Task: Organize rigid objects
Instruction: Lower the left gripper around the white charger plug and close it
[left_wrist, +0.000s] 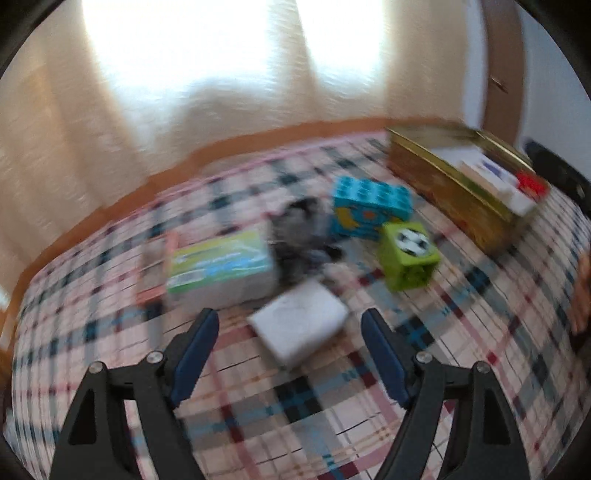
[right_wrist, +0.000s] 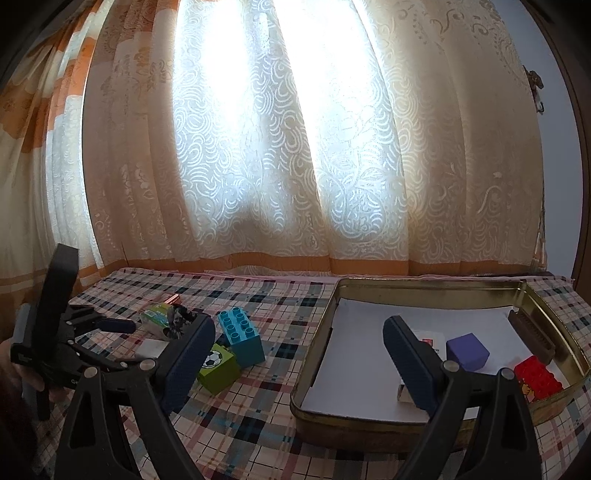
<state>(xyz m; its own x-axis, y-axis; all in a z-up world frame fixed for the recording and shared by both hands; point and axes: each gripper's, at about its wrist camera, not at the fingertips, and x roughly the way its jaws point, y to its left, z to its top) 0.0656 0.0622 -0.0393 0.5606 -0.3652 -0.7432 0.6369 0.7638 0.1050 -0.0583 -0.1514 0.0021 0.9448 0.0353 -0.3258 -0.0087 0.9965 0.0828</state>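
The left wrist view is blurred by motion. My left gripper (left_wrist: 290, 317) is open and hovers over a small white box (left_wrist: 299, 328), which lies on the plaid cloth between its fingertips, clear of both pads. Beyond the box are a green-and-white carton (left_wrist: 221, 269), a dark crumpled item (left_wrist: 303, 229), a blue brick (left_wrist: 369, 205) and a green football brick (left_wrist: 408, 254). My right gripper (right_wrist: 300, 326) is open and empty, held in front of the gold tin (right_wrist: 314, 354). Inside the tin are a purple cube (right_wrist: 467, 350), a red brick (right_wrist: 537, 376) and a small white box (right_wrist: 428, 338).
A brown comb-like piece (right_wrist: 532, 334) lies at the tin's far right. In the right wrist view the left gripper (right_wrist: 127, 343) is at the left, with a hand behind it. Curtains (right_wrist: 277, 147) hang along the far edge of the bed. A door (left_wrist: 502, 66) stands at the right.
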